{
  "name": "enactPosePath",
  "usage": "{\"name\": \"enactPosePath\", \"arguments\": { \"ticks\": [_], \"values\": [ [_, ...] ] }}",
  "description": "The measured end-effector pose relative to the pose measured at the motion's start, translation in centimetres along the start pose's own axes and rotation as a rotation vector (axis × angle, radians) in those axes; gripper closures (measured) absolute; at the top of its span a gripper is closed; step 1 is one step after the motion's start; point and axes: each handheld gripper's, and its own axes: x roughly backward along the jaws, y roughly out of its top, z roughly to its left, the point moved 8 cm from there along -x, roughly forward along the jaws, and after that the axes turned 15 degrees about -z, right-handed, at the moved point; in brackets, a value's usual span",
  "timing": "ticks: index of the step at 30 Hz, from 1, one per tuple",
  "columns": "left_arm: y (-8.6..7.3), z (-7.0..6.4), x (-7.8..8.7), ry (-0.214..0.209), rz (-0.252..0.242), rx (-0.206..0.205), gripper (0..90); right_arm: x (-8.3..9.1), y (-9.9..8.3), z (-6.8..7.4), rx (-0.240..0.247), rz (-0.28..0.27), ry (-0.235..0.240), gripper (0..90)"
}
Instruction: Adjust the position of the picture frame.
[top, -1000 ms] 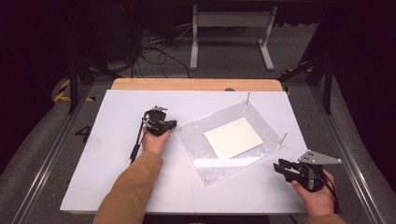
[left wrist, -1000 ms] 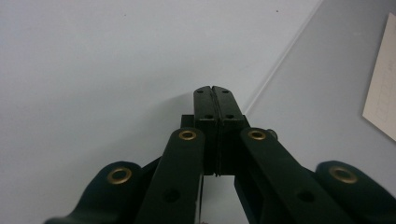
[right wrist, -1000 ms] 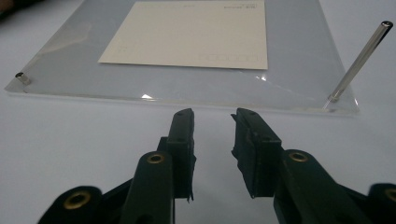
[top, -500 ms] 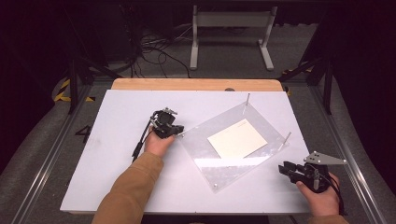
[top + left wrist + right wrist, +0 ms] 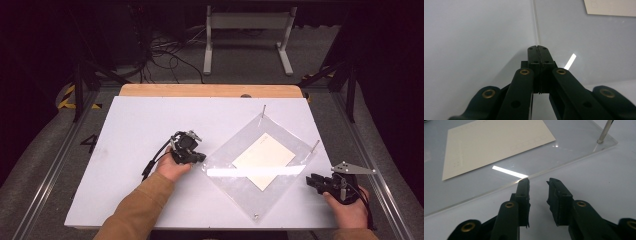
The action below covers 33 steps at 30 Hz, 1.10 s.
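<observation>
A clear acrylic sheet (image 5: 235,186) lies cornerwise on the white table (image 5: 125,125), with a cream paper (image 5: 263,160) at its middle. Thin metal posts (image 5: 263,111) stand at its far and right corners. My left gripper (image 5: 201,159) is shut, and its tips (image 5: 537,48) rest at the sheet's left edge (image 5: 586,45) with nothing visible between the jaws. My right gripper (image 5: 312,181) is open by a narrow gap, low over the table just off the sheet's near right edge. In the right gripper view its jaws (image 5: 537,182) point at that edge, with the paper (image 5: 491,145) and a post (image 5: 604,131) beyond.
A wooden strip (image 5: 210,90) borders the table's far edge. Past it, on the floor, are a metal stand (image 5: 247,35) and loose cables (image 5: 165,50). Metal rails (image 5: 45,175) run along both sides of the table.
The left gripper has moved right and toward me, and the acrylic sheet has slid the same way. The right hand has drawn back to the right and nearer the front edge.
</observation>
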Motion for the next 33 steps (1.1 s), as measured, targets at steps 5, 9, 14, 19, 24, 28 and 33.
{"name": "enactPosePath", "arguments": {
  "ticks": [5,9,14,19,24,28,33],
  "values": [
    [0.1,0.2,0.4,0.036,-0.054,0.000,89.9,-0.8,-0.1,-1.1,-0.002,0.012,-0.042,89.7],
    [0.4,0.5,1.5,0.058,-0.108,0.002,89.8,-1.7,0.3,-2.0,0.015,0.022,-0.100,89.8],
    [0.3,0.9,2.9,0.074,-0.152,0.027,89.8,-3.3,0.6,-2.3,0.014,0.043,-0.118,90.0],
    [-0.2,1.4,3.7,0.091,-0.156,0.043,89.8,-4.3,1.0,-2.1,0.051,0.059,-0.114,90.0],
    [-0.4,1.8,4.0,0.099,-0.159,0.052,89.8,-5.7,1.8,-2.3,0.055,0.059,-0.092,90.0],
    [-0.6,2.0,4.2,0.110,-0.161,0.059,89.7,-7.4,2.7,-2.1,0.066,0.067,-0.072,90.0],
    [-1.3,2.6,5.0,0.128,-0.169,0.079,89.7,-9.9,4.0,-1.8,0.108,0.068,-0.066,90.0]
  ]
}}
